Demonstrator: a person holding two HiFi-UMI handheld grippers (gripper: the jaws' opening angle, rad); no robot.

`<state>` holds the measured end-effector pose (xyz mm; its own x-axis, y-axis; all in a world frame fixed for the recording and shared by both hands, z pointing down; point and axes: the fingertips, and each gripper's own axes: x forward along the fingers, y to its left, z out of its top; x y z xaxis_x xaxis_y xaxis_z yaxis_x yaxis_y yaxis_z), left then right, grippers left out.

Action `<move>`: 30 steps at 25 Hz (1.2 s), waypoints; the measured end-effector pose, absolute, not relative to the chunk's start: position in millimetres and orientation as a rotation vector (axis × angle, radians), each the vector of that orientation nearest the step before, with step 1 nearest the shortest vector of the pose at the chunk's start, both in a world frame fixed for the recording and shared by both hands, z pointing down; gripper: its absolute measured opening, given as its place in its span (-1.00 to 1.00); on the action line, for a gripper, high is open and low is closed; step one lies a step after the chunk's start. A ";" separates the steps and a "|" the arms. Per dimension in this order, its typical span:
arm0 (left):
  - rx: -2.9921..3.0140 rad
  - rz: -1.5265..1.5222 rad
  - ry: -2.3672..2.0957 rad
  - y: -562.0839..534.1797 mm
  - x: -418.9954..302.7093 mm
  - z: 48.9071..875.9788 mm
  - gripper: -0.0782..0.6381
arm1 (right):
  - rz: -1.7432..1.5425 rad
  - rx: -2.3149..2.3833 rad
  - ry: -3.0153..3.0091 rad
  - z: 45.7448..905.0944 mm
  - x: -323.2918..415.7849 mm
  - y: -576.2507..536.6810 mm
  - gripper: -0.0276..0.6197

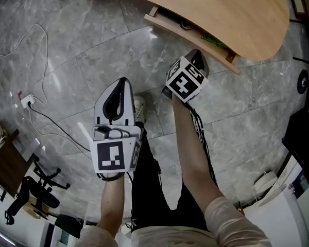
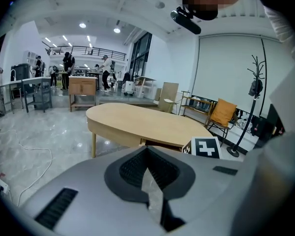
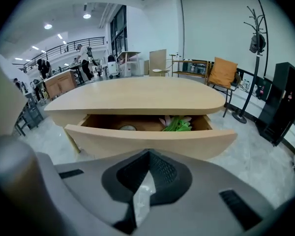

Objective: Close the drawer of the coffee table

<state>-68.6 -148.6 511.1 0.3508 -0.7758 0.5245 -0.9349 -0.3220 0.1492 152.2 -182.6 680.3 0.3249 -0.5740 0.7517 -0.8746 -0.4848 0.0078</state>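
Observation:
The wooden coffee table fills the head view's top right, and its drawer stands pulled out toward me. In the right gripper view the drawer's front panel lies straight ahead, with a green plant and a round object inside. My right gripper is shut and empty, its tip just short of the front panel; I cannot tell whether they touch. Lower left of it, over the floor, my left gripper is shut on nothing and points toward the table.
A power strip with cables lies on the grey marble floor at left. A black stand is at lower left and a black cabinet at right. A coat rack and an orange-cushioned chair stand beyond the table.

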 end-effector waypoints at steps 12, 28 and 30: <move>2.245 0.488 -1.461 -168.0 -45.3 509.1 -0.76 | 0.906 2.193 -1.405 674.7 161.1 -188.9 -0.89; 2.259 0.491 -1.413 -181.0 -14.9 526.4 -0.76 | 0.838 2.132 -1.597 702.2 199.4 -238.3 -0.89; 2.271 0.496 -1.399 -184.5 -8.6 528.7 -0.76 | 0.785 2.141 -1.610 700.6 204.5 -245.7 -0.90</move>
<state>-8.6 -184.5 528.7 0.4287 -0.7481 0.5066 -0.9000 -0.4023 0.1676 204.5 -245.7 700.6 0.2011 -0.7614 0.6163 -0.9544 -0.2939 -0.0517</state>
